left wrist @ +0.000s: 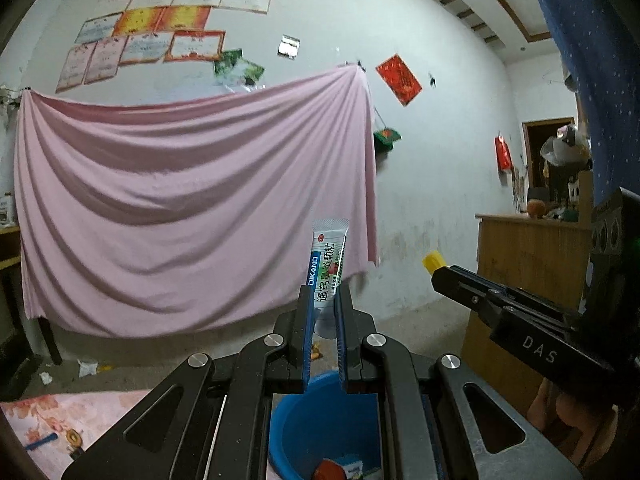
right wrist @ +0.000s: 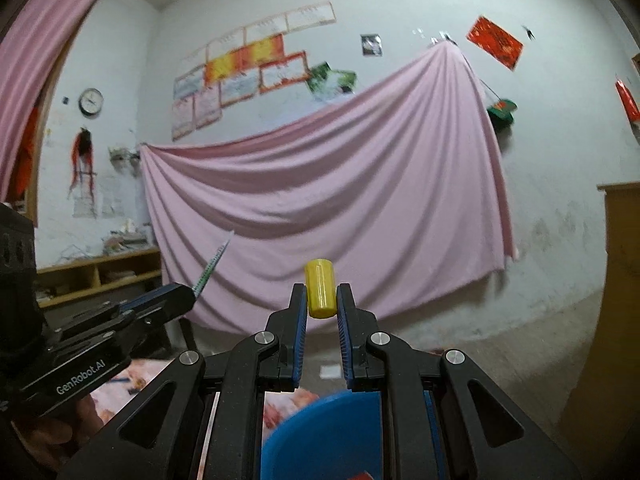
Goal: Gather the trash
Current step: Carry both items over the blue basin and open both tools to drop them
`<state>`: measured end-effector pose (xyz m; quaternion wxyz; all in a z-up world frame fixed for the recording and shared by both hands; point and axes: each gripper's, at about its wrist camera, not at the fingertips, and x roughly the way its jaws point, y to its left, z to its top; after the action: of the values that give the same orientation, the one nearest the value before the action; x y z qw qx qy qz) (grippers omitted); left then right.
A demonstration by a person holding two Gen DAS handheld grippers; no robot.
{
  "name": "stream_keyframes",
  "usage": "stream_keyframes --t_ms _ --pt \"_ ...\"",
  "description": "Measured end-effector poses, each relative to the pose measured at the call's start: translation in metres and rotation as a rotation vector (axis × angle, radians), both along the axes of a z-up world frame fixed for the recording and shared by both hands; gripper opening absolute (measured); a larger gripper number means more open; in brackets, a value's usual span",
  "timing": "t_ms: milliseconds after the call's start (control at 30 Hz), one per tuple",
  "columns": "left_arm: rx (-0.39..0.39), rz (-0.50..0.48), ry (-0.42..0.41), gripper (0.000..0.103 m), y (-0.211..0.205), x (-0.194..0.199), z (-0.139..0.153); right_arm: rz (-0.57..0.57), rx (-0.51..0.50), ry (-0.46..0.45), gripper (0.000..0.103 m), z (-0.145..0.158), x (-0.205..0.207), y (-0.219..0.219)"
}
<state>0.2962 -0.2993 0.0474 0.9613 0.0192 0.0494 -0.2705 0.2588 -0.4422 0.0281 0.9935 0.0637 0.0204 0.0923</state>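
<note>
My left gripper (left wrist: pixel 324 298) is shut on a white and green medicine sachet (left wrist: pixel 329 258) that stands upright above a blue basin (left wrist: pixel 298 428). The basin holds a red piece (left wrist: pixel 328 471) and a small packet. My right gripper (right wrist: pixel 322 300) is shut on a small yellow cylinder cap (right wrist: pixel 320 293), also raised over the blue basin (right wrist: pixel 320 436). The right gripper shows in the left wrist view (left wrist: pixel 436 268) with the yellow cap (left wrist: pixel 433 261) at its tip. The left gripper shows in the right wrist view (right wrist: pixel 188 294) with the sachet (right wrist: pixel 212 264) seen edge-on.
A pink sheet (left wrist: pixel 192 208) hangs on the back wall. A wooden cabinet (left wrist: pixel 528 276) stands at the right. A floral cloth (left wrist: pixel 60 428) lies below left with a blue pen (left wrist: pixel 42 441). Paper scraps (left wrist: pixel 88 367) lie on the floor. A low shelf (right wrist: pixel 100 272) stands at the left.
</note>
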Motion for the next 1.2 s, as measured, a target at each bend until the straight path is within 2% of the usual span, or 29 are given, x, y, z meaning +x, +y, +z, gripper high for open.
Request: stream_keyframes --t_ms 200,700,900,1200 --pt "0.038 -0.024 0.108 0.008 -0.013 0.011 -0.022 -0.023 0.017 0.123 0.013 -0.014 0.012 -0.013" --pt "0.100 -0.098 0.382 0.008 -0.032 0.043 -0.048 -0.040 0.035 0.384 0.014 -0.040 0.039 -0.023" --pt "0.105 -0.111 0.433 0.009 -0.034 0.046 -0.054 -0.033 0.038 0.454 0.014 -0.047 0.045 -0.025" --pt "0.086 -0.130 0.468 0.011 -0.031 0.046 -0.052 -0.035 0.041 0.472 0.014 -0.047 0.045 -0.028"
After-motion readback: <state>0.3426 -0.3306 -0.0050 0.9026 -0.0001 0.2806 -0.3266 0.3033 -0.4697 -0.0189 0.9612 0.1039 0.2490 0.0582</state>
